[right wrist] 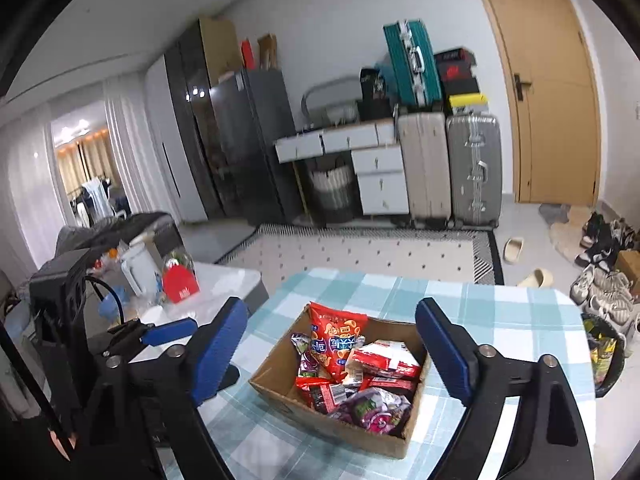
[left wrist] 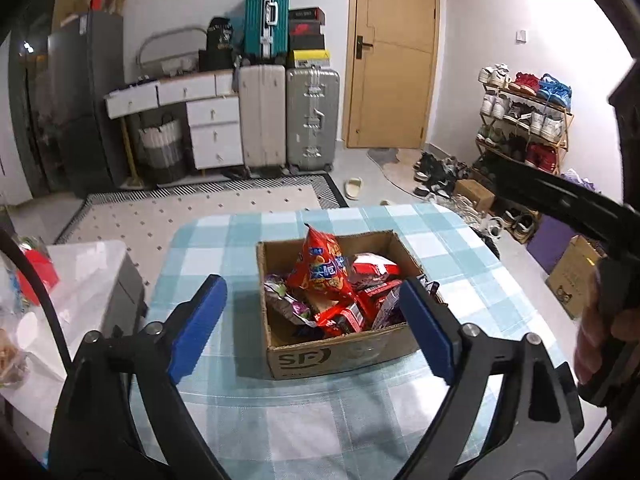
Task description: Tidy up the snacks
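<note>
Between spread hand-held gripper (left wrist: 316, 320) fingers, snack box (left wrist: 340, 350)

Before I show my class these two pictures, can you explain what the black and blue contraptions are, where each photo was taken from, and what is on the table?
No robot here: a person holds one pair of tongs in each hand, each carrying a camera looking along its blue fingers. One picture looks past the left tongs, the other past the right tongs. Both are open and hold nothing. On the checked tablecloth sits a cardboard box full of snack packets, with a red bag sticking up.
</note>
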`<state>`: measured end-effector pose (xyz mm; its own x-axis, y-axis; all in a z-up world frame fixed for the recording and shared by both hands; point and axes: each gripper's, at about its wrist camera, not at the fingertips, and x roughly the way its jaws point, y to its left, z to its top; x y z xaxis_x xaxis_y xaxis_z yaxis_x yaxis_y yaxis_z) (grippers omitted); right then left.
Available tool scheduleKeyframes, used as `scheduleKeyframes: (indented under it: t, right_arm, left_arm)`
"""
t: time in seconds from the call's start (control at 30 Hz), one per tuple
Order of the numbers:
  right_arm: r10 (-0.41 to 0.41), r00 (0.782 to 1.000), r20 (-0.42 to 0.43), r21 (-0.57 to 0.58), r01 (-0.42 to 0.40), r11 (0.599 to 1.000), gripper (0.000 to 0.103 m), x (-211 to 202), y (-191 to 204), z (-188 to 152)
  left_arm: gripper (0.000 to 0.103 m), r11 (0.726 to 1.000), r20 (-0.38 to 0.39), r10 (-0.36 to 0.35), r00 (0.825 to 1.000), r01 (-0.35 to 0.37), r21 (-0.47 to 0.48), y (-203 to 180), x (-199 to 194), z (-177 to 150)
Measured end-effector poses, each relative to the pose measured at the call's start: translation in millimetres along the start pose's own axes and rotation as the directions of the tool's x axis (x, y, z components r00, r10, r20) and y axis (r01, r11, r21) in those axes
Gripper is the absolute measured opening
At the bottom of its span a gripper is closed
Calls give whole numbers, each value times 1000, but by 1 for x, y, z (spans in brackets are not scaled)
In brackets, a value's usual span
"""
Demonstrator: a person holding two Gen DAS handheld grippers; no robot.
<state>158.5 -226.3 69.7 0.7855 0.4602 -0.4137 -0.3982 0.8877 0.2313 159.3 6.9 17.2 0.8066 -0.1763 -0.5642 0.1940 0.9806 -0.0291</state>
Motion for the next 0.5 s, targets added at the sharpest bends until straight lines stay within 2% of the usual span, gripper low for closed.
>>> scheduleKeyframes:
  t: [0.03, 0.1, 0.23, 0.4, 0.5]
  right_arm:
    - [-2, 1000, 13, 0, 2, 1000, 91, -9, 0, -3]
    - [-11, 999, 40, -7, 11, 1000, 94, -25, 0, -7]
    - [-36, 994, 102, -26, 39, 999, 100, -58, 3, -22]
    - [-34, 988, 152, -34, 40, 999, 102, -90, -3, -47]
    - [-73, 984, 162, -31, 79, 996, 102, -97, -11, -64]
  left_arm:
    - [92, 1000, 13, 11, 1000, -11, 6, -2, -7, 0]
    - [102, 1000, 38, 26, 999, -27, 9, -5, -19, -1]
    - [102, 998, 93, 56, 994, -58, 20, -13, -45, -8]
    - [102, 995, 147, 94, 985, -97, 13, -11, -66, -21]
    - [102, 993, 162, 118, 980, -118, -11, -5, -70, -31]
